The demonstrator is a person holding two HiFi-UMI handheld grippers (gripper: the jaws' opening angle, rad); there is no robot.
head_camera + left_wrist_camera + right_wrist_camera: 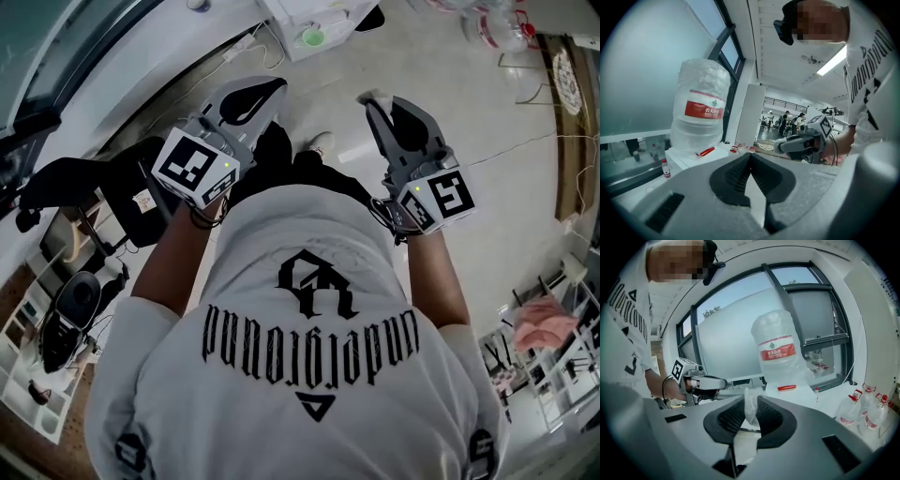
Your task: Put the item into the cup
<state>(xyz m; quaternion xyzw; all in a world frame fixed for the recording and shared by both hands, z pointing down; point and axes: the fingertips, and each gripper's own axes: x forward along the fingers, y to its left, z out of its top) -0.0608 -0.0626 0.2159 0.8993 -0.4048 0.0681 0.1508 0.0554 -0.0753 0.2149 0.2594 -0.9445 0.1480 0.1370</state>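
With the right gripper (750, 398) pinching the limp white item (751, 409) narrowly in mid-air, the left gripper (750, 155) closed empty and no cup identifiable in view, the light item may slip from the pads (732, 416) or cling to them at release and miss the cup.

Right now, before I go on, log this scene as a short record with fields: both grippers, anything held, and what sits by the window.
left gripper: jaws together, nothing between them
right gripper: jaws clamped on a crumpled white piece, either tissue or thin film
large water jug: upright on the white ledge by the window, red label, wrapped in clear plastic
red stick-like item: lying on the ledge at the jug's base
small bottles: red-capped, grouped right of the jug
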